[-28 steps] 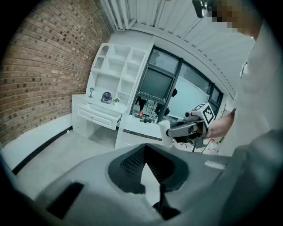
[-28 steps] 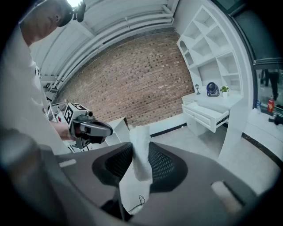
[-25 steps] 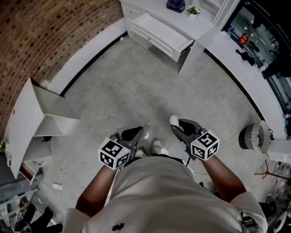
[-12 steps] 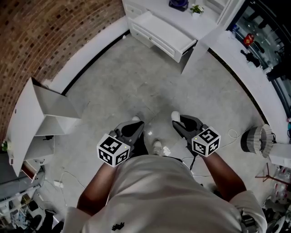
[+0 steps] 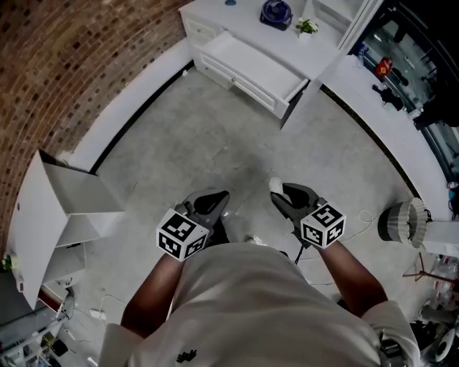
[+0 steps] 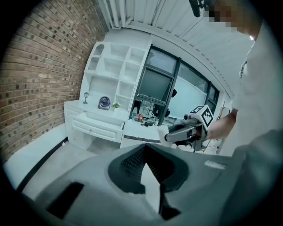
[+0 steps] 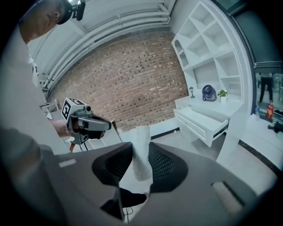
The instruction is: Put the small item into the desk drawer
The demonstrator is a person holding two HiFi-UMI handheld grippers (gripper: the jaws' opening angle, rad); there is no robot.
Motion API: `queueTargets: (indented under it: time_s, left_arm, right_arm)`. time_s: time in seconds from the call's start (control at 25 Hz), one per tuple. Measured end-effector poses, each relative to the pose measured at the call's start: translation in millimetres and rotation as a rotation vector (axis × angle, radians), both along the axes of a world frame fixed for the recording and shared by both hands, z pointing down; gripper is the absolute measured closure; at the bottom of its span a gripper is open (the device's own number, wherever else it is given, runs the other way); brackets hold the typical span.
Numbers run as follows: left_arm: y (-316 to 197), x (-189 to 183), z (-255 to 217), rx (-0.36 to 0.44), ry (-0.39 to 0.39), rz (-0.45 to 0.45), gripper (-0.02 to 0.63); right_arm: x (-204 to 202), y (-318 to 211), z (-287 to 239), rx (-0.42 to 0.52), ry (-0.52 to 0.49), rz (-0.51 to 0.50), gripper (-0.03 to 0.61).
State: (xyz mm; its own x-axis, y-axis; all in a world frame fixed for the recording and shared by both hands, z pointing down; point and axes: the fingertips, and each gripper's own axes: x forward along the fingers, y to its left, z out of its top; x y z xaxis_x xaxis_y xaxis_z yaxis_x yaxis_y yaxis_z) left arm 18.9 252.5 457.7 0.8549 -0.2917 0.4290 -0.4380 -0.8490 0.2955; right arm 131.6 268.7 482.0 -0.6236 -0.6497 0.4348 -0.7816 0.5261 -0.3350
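My right gripper [image 5: 281, 192] is shut on a small white item [image 5: 275, 186], a soft pale piece that sticks up between the mesh pads [image 7: 142, 137]. It hangs over the grey floor, well short of the desk. My left gripper [image 5: 214, 203] is level with it to the left, jaws together and nothing in them [image 6: 146, 148]. The white desk stands ahead by the brick wall, its drawer [image 5: 251, 64] pulled open. That drawer also shows in the right gripper view [image 7: 208, 119] and the left gripper view [image 6: 99, 121].
A blue fan-like object [image 5: 276, 11] and a small plant [image 5: 307, 26] stand on the desk top. An open white box [image 5: 64, 208] lies at the left. A round white fan [image 5: 401, 218] and cables sit at the right. Shelving rises behind the desk [image 7: 208, 48].
The view has moved a little toward the desk, which now shows more of its top. Both grippers keep their places and the right one still holds the white item.
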Motion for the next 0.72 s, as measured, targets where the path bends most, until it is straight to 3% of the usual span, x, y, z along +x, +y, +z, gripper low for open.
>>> queueTargets:
  time_s: [0.36, 0.72]
  left_arm:
    - [-117.1, -50.4, -17.2, 0.024, 0.01, 0.07, 0.609]
    - [-183.5, -95.5, -16.0, 0.015, 0.026, 0.089, 0.609]
  right_arm:
    - [-47.2, -115.3, -15.9, 0.004, 0.043, 0.051, 0.449]
    - [-84.9, -198.0, -23.5, 0.021, 0.092, 0.058, 0.449]
